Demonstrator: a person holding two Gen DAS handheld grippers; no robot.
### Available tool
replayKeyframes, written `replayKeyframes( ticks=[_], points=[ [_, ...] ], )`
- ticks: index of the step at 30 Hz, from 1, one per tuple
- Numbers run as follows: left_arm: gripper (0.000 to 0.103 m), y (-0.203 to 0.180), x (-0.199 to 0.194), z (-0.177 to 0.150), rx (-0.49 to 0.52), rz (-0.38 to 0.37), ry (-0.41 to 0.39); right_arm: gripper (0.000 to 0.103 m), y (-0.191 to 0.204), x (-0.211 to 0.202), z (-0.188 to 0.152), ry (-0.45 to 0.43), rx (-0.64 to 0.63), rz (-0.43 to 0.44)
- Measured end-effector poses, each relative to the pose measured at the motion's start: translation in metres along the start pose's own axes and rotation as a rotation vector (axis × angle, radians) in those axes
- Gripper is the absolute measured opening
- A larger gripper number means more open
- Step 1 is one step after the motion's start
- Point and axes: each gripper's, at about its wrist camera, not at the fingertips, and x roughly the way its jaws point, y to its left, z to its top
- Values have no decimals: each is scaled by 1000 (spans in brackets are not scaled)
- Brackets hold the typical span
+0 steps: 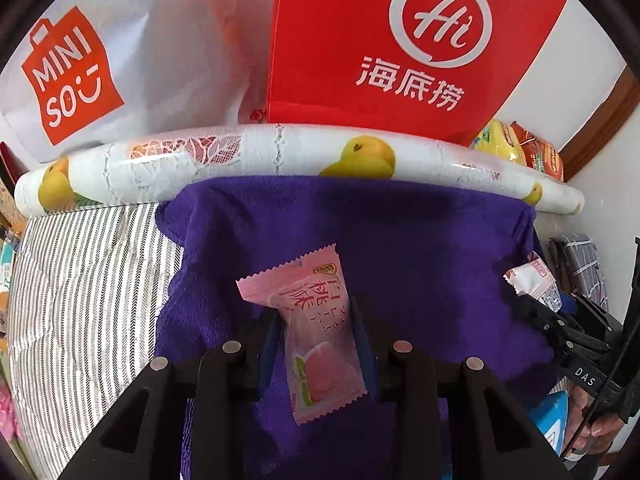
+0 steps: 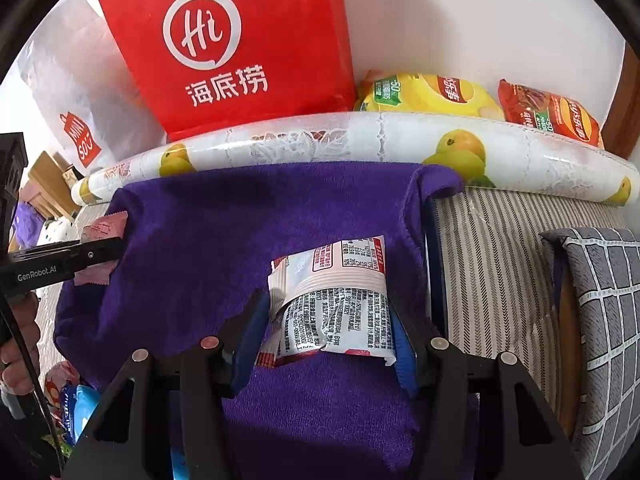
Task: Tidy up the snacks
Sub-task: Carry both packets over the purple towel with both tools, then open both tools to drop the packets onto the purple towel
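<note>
Pink peach-print snack packet (image 1: 320,332), crinkled; sealed.

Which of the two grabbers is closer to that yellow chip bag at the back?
Right. The right gripper, jaws shut on a white snack packet, sits on the yellow chip bag's side of the purple towel. The left gripper, holding a pink candy packet, is farther away.

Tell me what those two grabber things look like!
Both are black plastic with blue pads inside the fingers and round silver bolts on top. The left gripper reads "GenRobot.AI" on its side, the right gripper "DAS". A thin black cable hangs by the left one.
</note>
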Motion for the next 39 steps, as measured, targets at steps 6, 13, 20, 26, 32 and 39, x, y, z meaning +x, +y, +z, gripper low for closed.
replayKeyframes(
  ticks=[6,13,20,26,32,39],
  points=[
    [33,-2,6,-2,-8,-28,26,60,2,8,0,24,-19,-2],
    [34,-5,9,-2,-3,-35,39,70,1,6,3,31,-15,30],
    [58,-6,-8,0,29,-20,-2,83,7,-18,6,-65,-44,59],
    [60,-5,-29,4,23,-51,-40,83,11,-42,10,-150,-34,48],
    [60,-7,-54,3,39,-78,-86,83,16,-75,6,-199,25,17],
    [60,-28,-91,-5,95,-107,-141,83,19,-124,-12,-238,76,-29]
  ],
)
